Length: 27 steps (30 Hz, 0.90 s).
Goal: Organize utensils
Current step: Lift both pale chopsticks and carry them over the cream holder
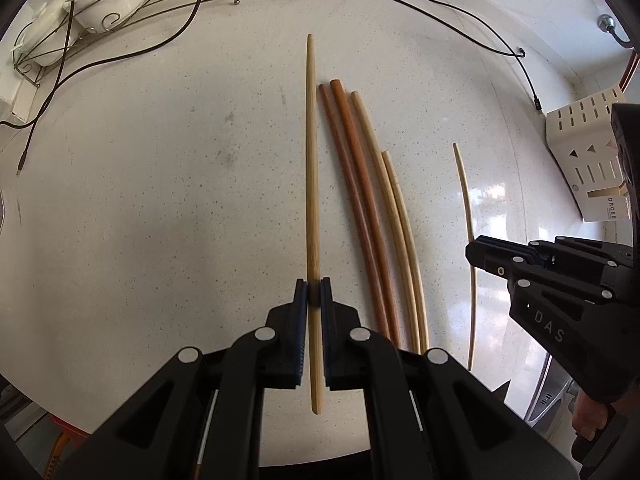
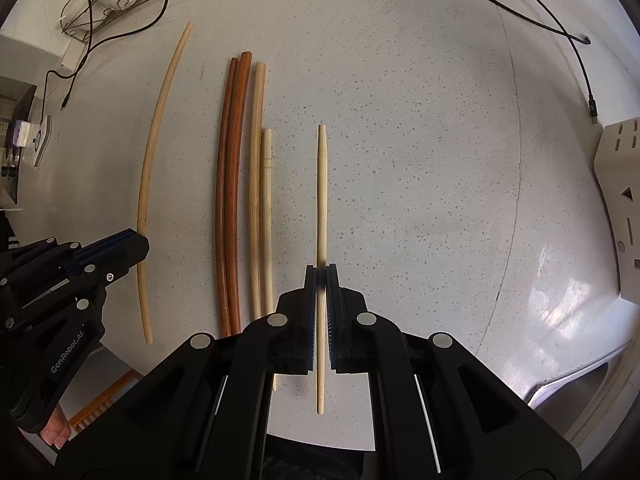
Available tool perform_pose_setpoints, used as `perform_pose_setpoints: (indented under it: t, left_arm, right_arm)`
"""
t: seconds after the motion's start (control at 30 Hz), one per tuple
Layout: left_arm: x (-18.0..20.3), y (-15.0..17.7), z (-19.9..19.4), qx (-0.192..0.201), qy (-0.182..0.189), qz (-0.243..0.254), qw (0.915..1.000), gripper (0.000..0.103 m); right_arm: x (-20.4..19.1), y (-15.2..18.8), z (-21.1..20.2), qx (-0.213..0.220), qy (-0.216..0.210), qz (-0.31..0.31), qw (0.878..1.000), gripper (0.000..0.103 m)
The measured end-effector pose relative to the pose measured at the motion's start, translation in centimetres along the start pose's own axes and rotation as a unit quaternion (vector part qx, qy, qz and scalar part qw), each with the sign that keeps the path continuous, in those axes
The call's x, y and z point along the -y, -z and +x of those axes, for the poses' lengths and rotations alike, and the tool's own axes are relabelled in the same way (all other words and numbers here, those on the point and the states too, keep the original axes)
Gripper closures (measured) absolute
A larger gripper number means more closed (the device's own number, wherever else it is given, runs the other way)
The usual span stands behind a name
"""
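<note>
My left gripper [image 1: 314,292] is shut on a long light bamboo chopstick [image 1: 310,168], held lengthwise along its fingers above the speckled counter [image 1: 160,184]. My right gripper [image 2: 321,278] is shut on a thinner pale chopstick [image 2: 321,184]; it shows in the left wrist view [image 1: 474,254] with that chopstick [image 1: 466,192]. Between them lie two dark brown chopsticks [image 1: 352,184] and two light ones [image 1: 394,200], side by side; in the right wrist view these are the brown pair [image 2: 228,184] and light pair [image 2: 260,184]. The left gripper [image 2: 136,242] and its chopstick [image 2: 150,160] show at the left there.
A wire rack [image 1: 120,8] with white dishes stands at the back left, black cables [image 1: 440,4] trailing across the counter. A cream slotted utensil holder [image 1: 584,152] stands at the right, also in the right wrist view [image 2: 620,200]. A sink edge [image 2: 580,384] lies at the lower right.
</note>
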<state>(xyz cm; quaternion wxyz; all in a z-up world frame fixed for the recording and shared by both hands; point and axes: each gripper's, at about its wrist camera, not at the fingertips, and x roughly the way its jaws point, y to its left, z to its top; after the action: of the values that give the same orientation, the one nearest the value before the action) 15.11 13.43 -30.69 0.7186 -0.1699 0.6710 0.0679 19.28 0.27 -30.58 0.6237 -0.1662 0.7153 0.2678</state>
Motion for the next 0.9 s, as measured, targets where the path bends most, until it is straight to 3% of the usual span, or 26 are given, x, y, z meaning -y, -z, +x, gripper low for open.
perform_pose_setpoints:
  t: [0.23,0.6,0.9]
  left_arm:
    - [0.8,-0.1,-2.5,0.028,0.011,0.014,0.9995,0.097]
    - [1.0,-1.3,-5.6,0.065,0.016,0.034,0.9972,0.097]
    - [3.8,-2.1,-7.6,0.096,0.028,0.062,0.9931,0.097]
  right_arm:
    - [1.7,0.3,-2.4,0.031,-0.016,0.023,0.999,0.099]
    - [6.1,1.4,-7.5,0.087,-0.008,0.055,0.995,0.099]
    - [7.8,1.7,-10.7,0.13,-0.001,0.086,0.988,0.099]
